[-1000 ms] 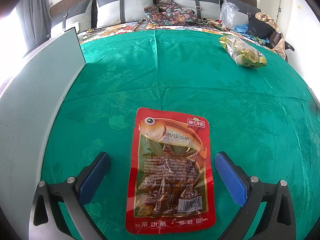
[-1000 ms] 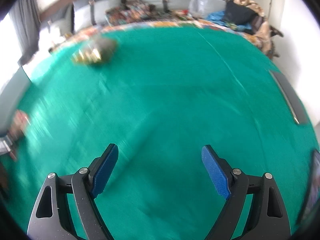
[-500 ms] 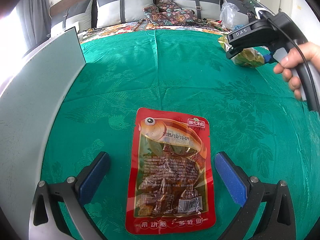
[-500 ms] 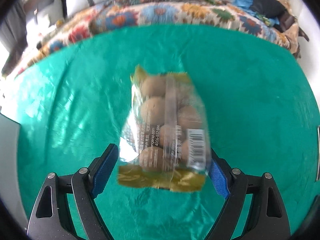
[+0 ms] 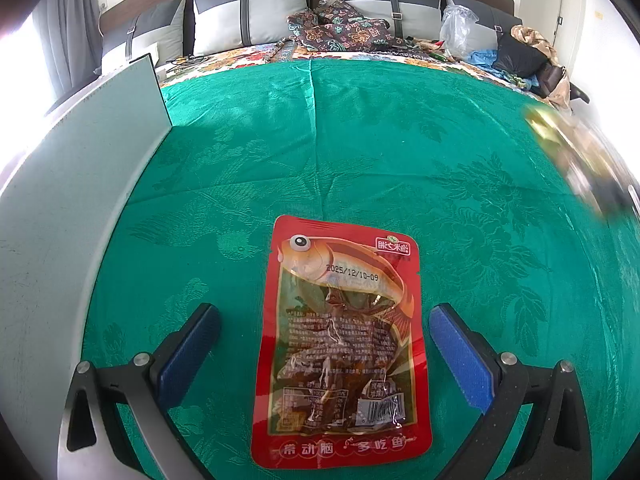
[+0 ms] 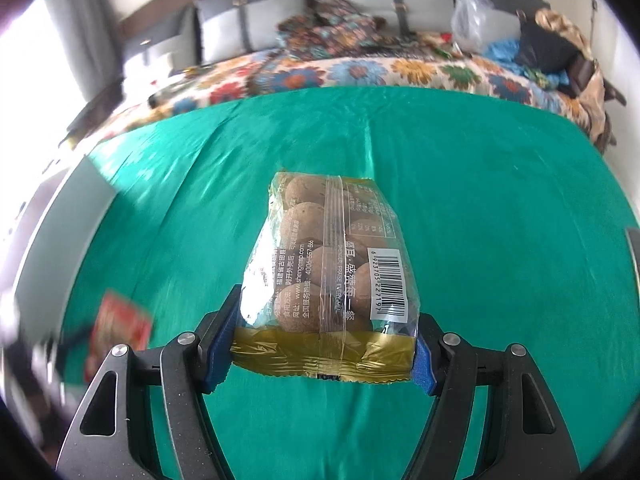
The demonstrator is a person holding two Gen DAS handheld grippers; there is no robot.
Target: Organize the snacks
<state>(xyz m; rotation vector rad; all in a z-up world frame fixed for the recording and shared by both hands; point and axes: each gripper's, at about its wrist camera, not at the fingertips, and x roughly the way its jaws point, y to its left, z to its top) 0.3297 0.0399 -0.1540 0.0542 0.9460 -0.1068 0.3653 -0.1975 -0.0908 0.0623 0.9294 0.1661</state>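
A red fish snack packet lies flat on the green cloth, between the fingers of my open left gripper, which does not touch it. My right gripper is shut on the gold end of a clear bag of round brown snacks and holds it above the cloth. That bag shows as a blur at the right edge of the left wrist view. The red packet shows blurred at the lower left of the right wrist view.
A pale grey board stands along the left side of the cloth. Beyond the cloth is a bed with a flowered cover, grey pillows, a clear plastic bag and dark clothes.
My right gripper came to the bag of round snacks, closed on its end and lifted it off the cloth, carrying it to the right in the left wrist view. The left gripper stayed still.
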